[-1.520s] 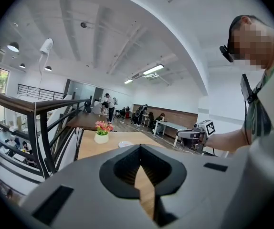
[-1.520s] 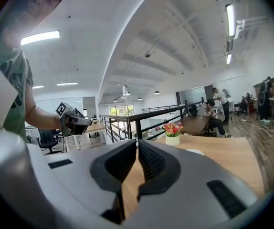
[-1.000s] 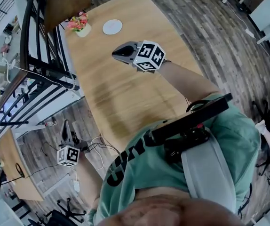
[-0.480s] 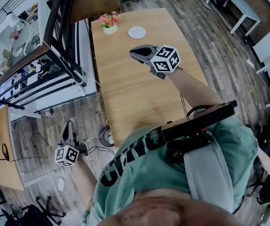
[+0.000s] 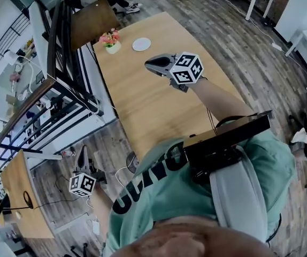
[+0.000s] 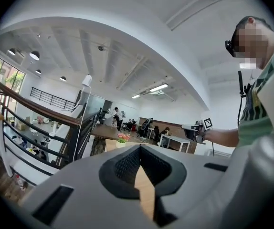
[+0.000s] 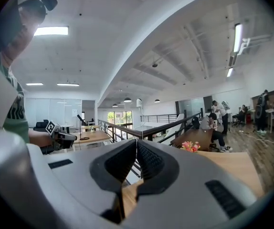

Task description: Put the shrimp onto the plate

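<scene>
A small white plate (image 5: pixel 141 44) lies at the far end of the long wooden table (image 5: pixel 143 106); no shrimp shows in any view. My right gripper (image 5: pixel 149 63) hovers above the table's middle with its tips pointed toward the plate, jaws shut and nothing between them (image 7: pixel 136 143). My left gripper (image 5: pixel 82 155) hangs low over the floor to the left of the table, off its edge. Its jaws are also shut and empty (image 6: pixel 139 149). Each gripper view catches the other gripper in the distance.
A pot of pink flowers (image 5: pixel 110 42) stands left of the plate. A black metal railing (image 5: pixel 62 74) runs along the table's left side, and a dark chair (image 5: pixel 92 20) stands at the far end. Cables lie on the floor (image 5: pixel 121 170) near the left gripper.
The head view has swung, so the table and plate sit differently in the frame. The right gripper stays over the table, pointed at the plate. The left gripper stays low by the floor.
</scene>
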Motion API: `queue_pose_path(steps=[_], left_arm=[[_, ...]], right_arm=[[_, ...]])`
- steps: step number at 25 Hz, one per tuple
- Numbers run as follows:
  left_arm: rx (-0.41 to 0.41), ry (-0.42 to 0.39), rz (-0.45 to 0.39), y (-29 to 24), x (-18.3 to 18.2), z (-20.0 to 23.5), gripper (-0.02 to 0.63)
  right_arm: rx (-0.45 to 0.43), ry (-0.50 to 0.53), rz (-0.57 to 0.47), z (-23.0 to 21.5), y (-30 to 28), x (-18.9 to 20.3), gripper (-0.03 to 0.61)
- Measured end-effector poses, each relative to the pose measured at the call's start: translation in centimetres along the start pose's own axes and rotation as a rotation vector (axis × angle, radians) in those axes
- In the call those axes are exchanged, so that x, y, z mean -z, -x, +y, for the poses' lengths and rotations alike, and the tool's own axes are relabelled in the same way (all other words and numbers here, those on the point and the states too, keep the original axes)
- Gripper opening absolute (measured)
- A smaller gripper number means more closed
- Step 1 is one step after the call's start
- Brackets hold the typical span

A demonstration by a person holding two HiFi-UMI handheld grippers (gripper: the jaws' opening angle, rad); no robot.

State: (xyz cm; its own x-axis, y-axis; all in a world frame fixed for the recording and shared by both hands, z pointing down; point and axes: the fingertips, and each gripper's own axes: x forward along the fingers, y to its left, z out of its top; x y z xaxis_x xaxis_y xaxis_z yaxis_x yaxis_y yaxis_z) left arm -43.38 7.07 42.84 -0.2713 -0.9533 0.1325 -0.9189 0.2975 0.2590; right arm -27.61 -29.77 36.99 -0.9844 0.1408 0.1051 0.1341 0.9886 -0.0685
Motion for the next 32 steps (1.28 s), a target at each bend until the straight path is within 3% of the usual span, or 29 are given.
queue_pose_path(steps=[8, 14, 20, 26, 32], left_arm=[[0.103, -0.07, -0.001, -6.0, -1.5, -12.5, 0.005], [0.201, 0.017, 0.009, -11.6, 1.9, -26.2, 0.005], [0.239, 0.031, 0.09, -14.1, 6.2, -36.3, 0.005], [0.208, 0.02, 0.159, -12.7, 7.0, -38.8, 0.005], [0.22, 0.011, 0.129, -9.1, 6.6, -36.4, 0.005]], right_arm=[[0.036, 0.02, -0.038, -3.6, 12.9, 0.3, 0.008], [0.025, 0.031, 0.025, -6.7, 24.7, 4.0, 0.008], [-0.01, -0.025, 0.045, -8.7, 32.7, 8.7, 0.008], [-0.066, -0.073, -0.001, -7.2, 33.7, 10.1, 0.008], [-0.087, -0.062, 0.003, -2.9, 31.2, 10.0, 0.008]])
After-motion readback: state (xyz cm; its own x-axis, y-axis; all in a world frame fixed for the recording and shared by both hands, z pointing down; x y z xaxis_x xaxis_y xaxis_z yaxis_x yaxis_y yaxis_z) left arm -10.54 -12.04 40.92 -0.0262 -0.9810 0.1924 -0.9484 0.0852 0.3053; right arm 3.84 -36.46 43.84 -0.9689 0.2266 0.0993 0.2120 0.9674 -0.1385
